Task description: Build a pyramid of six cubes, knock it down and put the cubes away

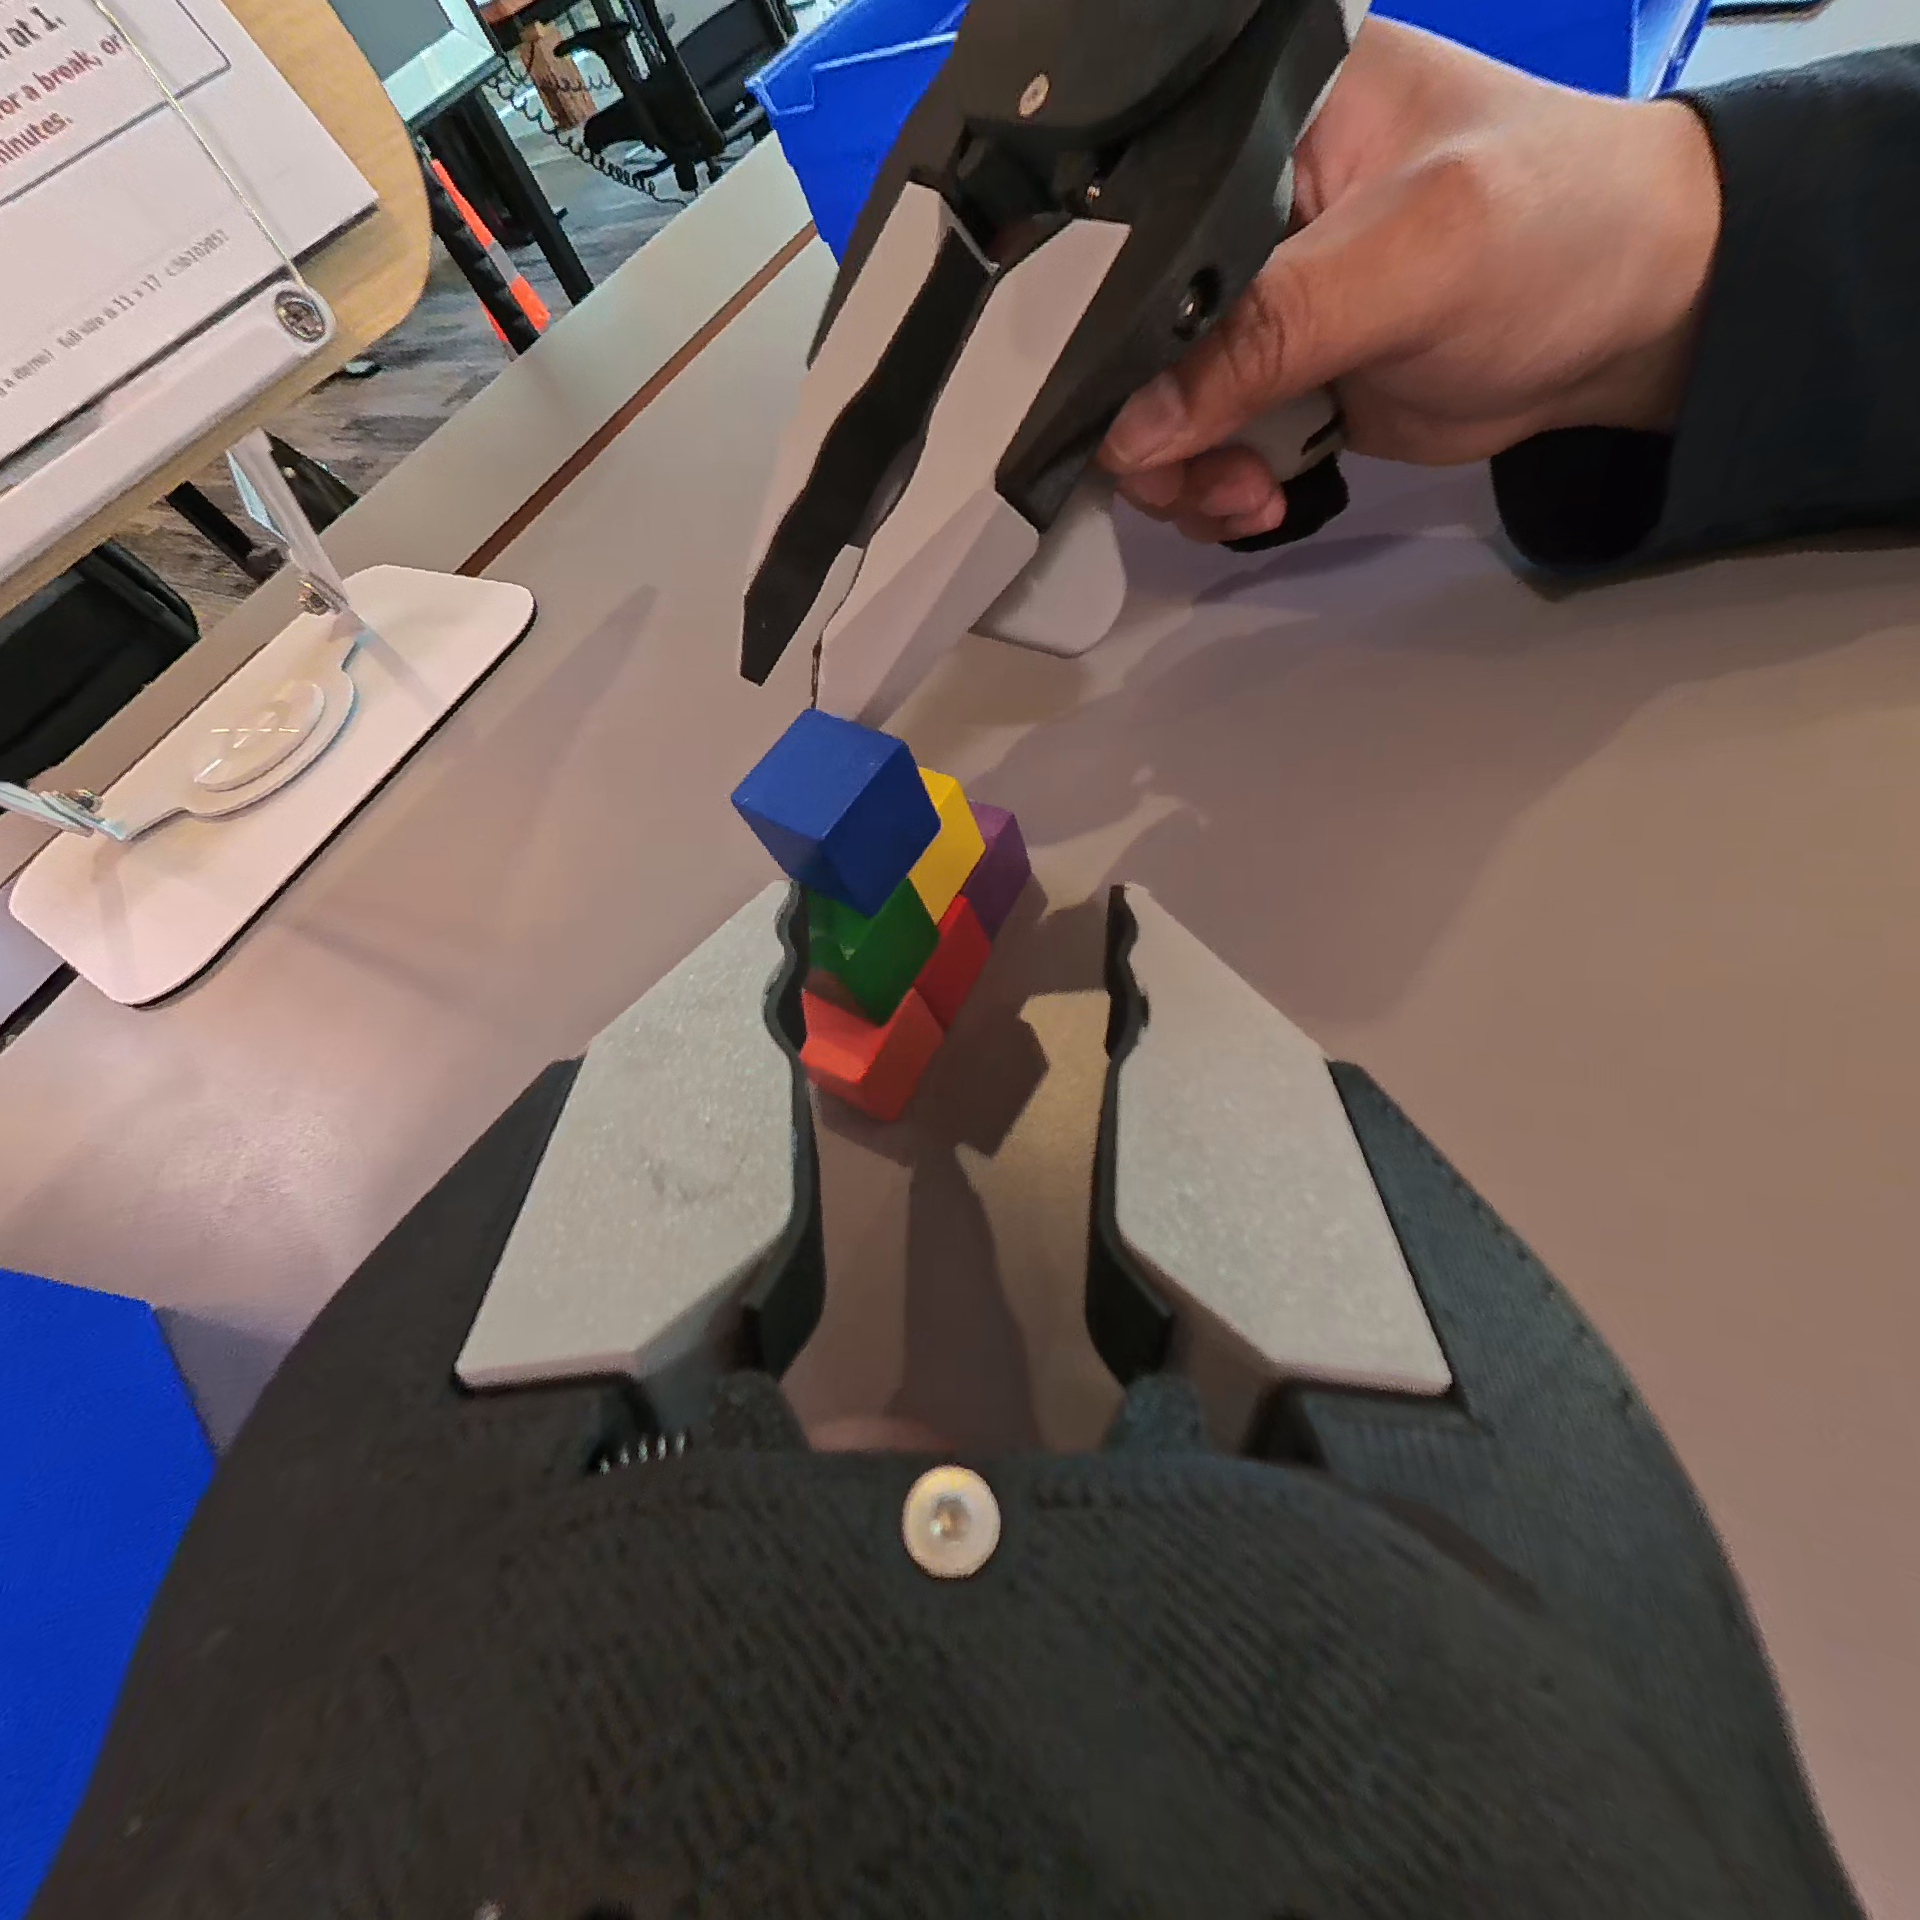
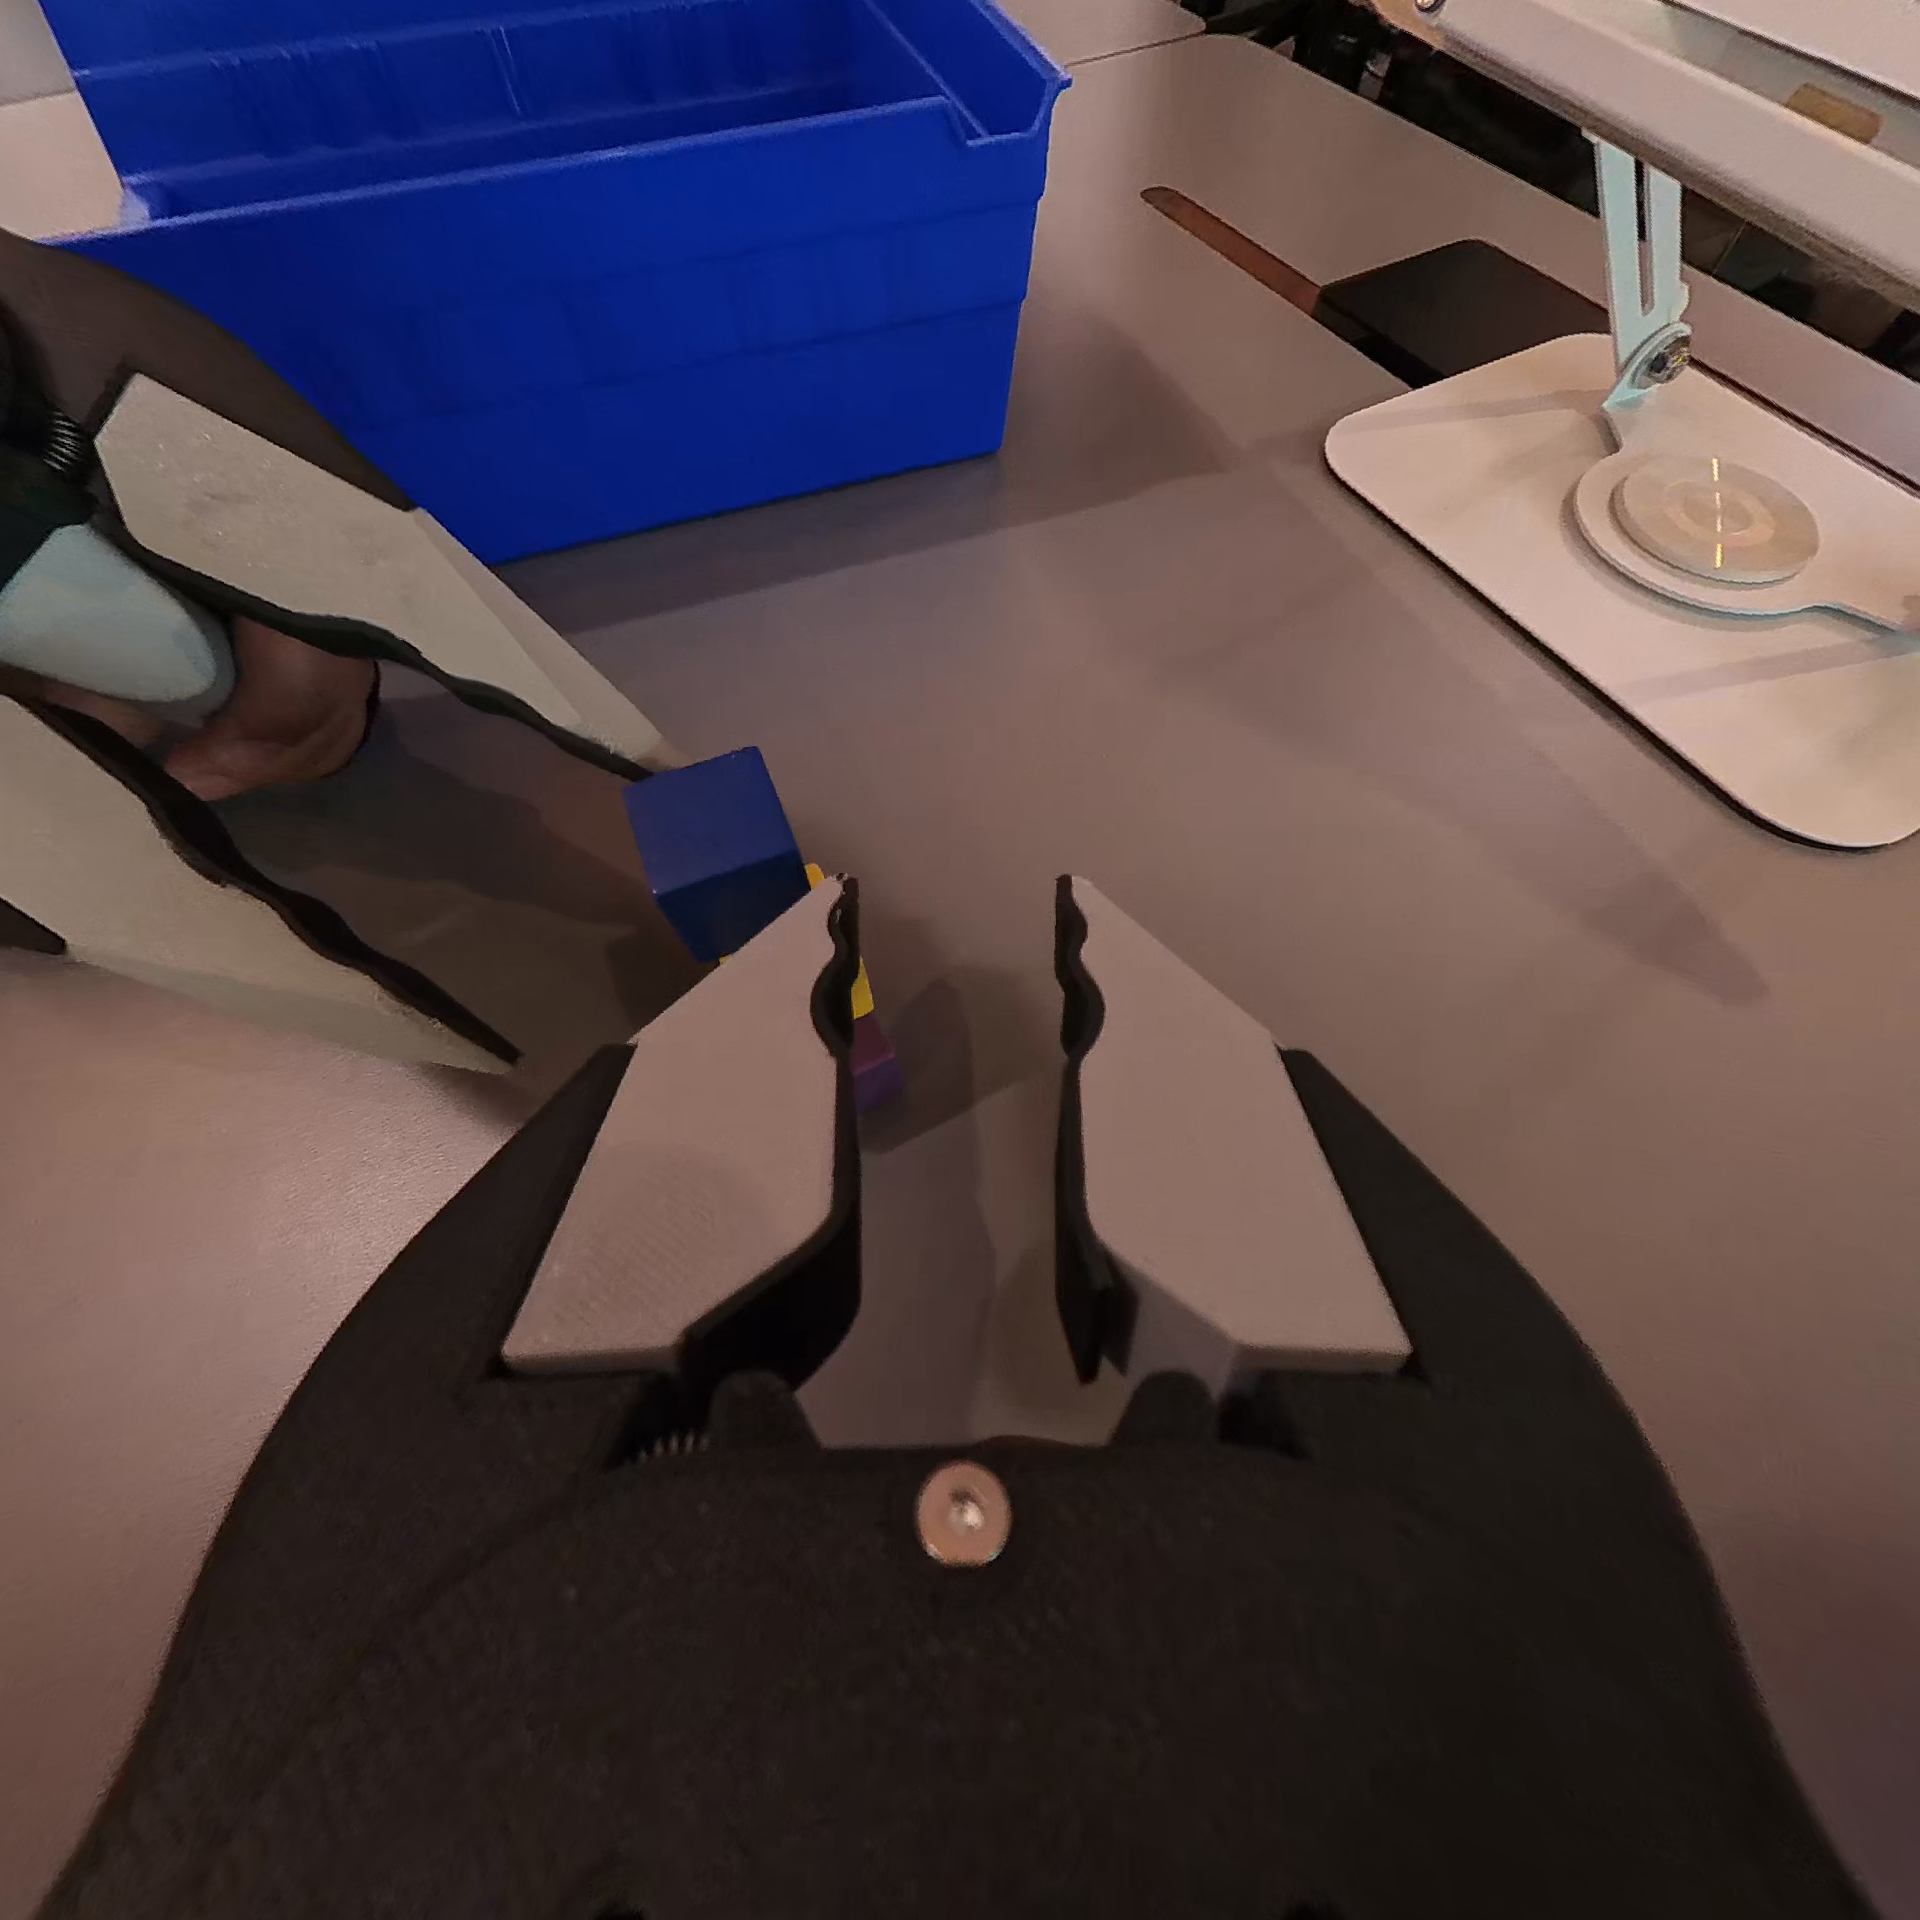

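A small pyramid of cubes stands on the grey table. The blue cube sits tilted on top, over the green cube and yellow cube. The orange cube, red cube and purple cube form the bottom row. My left gripper is open and empty, its left fingertip right against the green and orange cubes. My right gripper is open and empty, and in the left wrist view it hangs just above the blue cube. Its left finger hides most of the pyramid.
A large blue bin stands behind the cubes, and another blue edge shows at lower left. A white stand base with a sign sits to the side. A person's hand holds the right gripper. It is some 4 cm from my left tips to the orange cube.
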Demonstrator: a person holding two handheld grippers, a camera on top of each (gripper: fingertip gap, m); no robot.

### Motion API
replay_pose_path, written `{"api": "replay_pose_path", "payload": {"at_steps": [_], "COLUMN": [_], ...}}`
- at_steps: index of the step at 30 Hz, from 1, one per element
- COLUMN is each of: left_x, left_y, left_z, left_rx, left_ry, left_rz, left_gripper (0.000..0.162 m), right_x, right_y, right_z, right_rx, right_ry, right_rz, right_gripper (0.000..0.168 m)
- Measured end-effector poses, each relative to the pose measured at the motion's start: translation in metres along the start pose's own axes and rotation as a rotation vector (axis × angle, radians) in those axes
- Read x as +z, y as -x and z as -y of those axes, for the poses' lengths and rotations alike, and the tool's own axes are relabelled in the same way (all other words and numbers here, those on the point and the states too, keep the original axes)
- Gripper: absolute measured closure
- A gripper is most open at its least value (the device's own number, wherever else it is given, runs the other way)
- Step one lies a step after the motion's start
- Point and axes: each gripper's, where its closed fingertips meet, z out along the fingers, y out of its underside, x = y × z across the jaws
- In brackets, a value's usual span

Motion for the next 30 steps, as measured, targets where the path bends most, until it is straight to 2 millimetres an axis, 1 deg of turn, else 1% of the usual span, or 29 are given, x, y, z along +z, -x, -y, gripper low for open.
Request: {"api": "replay_pose_path", "payload": {"at_steps": [3,5,8,10,11,12,14,16,17,18,21,22,23,25,26,27,28,30], "left_x": [-0.006,-0.011,-0.018,-0.021,-0.023,-0.024,-0.025,-0.027,-0.028,-0.028,-0.027,-0.027,-0.027,-0.027,-0.027,-0.027,-0.027,-0.028], "left_y": [0.004,0.010,0.023,0.034,0.040,0.044,0.055,0.062,0.067,0.069,0.076,0.077,0.078,0.078,0.078,0.078,0.079,0.079], "left_z": [0.002,0.003,0.005,0.004,0.002,0.000,-0.005,-0.008,-0.011,-0.014,-0.023,-0.025,-0.025,-0.025,-0.025,-0.025,-0.025,-0.024], "left_rx": [-0.001,-0.026,-0.094,-0.132,-0.149,-0.165,-0.203,-0.233,-0.249,-0.261,-0.293,-0.297,-0.300,-0.306,-0.308,-0.307,-0.306,-0.302], "left_ry": [-0.019,-0.033,-0.069,-0.078,-0.075,-0.073,-0.062,-0.060,-0.052,-0.043,-0.001,0.006,0.006,0.005,0.005,0.004,0.005,0.001], "left_rz": [0.011,0.025,0.052,0.095,0.116,0.132,0.180,0.205,0.232,0.243,0.275,0.277,0.280,0.282,0.281,0.283,0.285,0.290], "left_gripper": [0.107,0.106,0.106,0.105,0.105,0.105,0.106,0.106,0.106,0.106,0.106,0.106,0.106,0.107,0.107,0.107,0.107,0.108], "right_x": [-0.004,-0.010,-0.022,-0.033,-0.038,-0.043,-0.050,-0.051,-0.048,-0.043,-0.021,-0.013,-0.003,0.015,0.021,0.026,0.028,0.026], "right_y": [-0.006,-0.010,-0.014,-0.011,-0.005,0.006,0.038,0.072,0.084,0.093,0.105,0.106,0.101,0.080,0.072,0.063,0.055,0.042], "right_z": [0.002,0.006,0.016,0.026,0.032,0.038,0.039,0.027,0.019,0.011,-0.017,-0.025,-0.030,-0.033,-0.035,-0.035,-0.034,-0.029], "right_rx": [0.000,0.002,-0.010,-0.047,-0.082,-0.129,-0.234,-0.313,-0.335,-0.345,-0.353,-0.355,-0.352,-0.328,-0.309,-0.291,-0.281,-0.279], "right_ry": [-0.012,-0.037,-0.095,-0.141,-0.167,-0.190,-0.200,-0.155,-0.121,-0.083,0.068,0.108,0.136,0.168,0.182,0.189,0.187,0.165], "right_rz": [-0.028,-0.046,-0.072,-0.071,-0.050,-0.001,0.157,0.324,0.385,0.418,0.448,0.439,0.393,0.253,0.209,0.163,0.114,0.048], "right_gripper": [0.133,0.132,0.132,0.132,0.133,0.135,0.146,0.150,0.151,0.150,0.146,0.146,0.147,0.148,0.152,0.158,0.160,0.152]}}
